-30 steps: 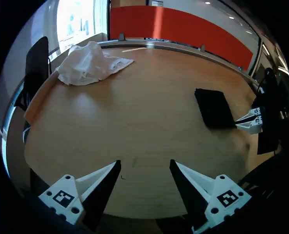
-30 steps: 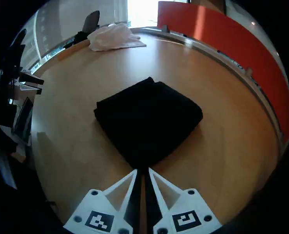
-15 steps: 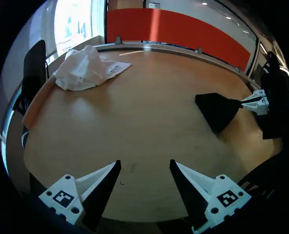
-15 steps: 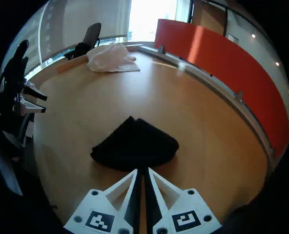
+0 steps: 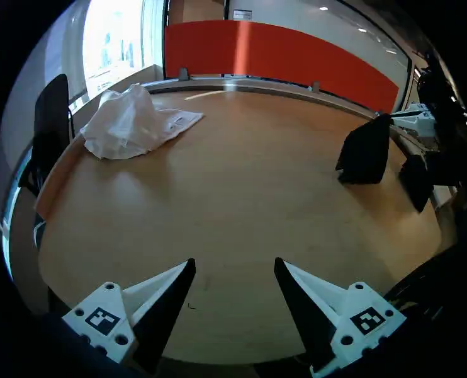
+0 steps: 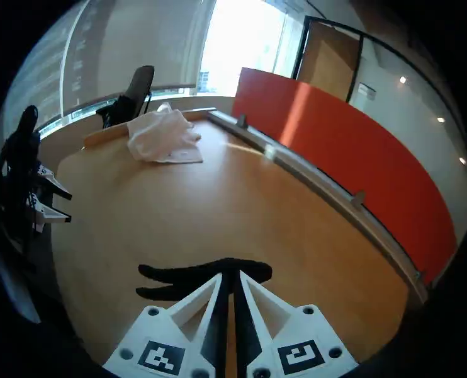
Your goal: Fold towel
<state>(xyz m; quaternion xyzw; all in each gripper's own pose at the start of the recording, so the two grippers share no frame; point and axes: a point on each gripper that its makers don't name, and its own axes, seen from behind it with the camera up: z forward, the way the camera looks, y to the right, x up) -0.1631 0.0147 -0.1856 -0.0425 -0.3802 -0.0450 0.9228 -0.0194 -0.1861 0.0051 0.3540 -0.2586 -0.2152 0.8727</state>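
A black folded towel (image 5: 364, 152) hangs lifted off the wooden table (image 5: 233, 176) at the right, held at its top by my right gripper (image 5: 405, 117). In the right gripper view that gripper (image 6: 230, 280) is shut on the towel (image 6: 199, 275), whose dark edge spreads just beyond the fingertips. My left gripper (image 5: 233, 264) is open over the near edge of the table, nothing between its fingers. A crumpled white cloth (image 5: 123, 121) lies at the far left of the table, seen too in the right gripper view as a white cloth (image 6: 161, 135).
A red partition (image 5: 277, 53) with a grey rail runs along the table's far edge. A black chair (image 5: 48, 126) stands beyond the left edge, near bright windows. A sheet of paper (image 5: 180, 118) lies beside the white cloth.
My right gripper has lifted the black towel up off the table; it went from lying flat to hanging. The left gripper stays open and has barely moved.
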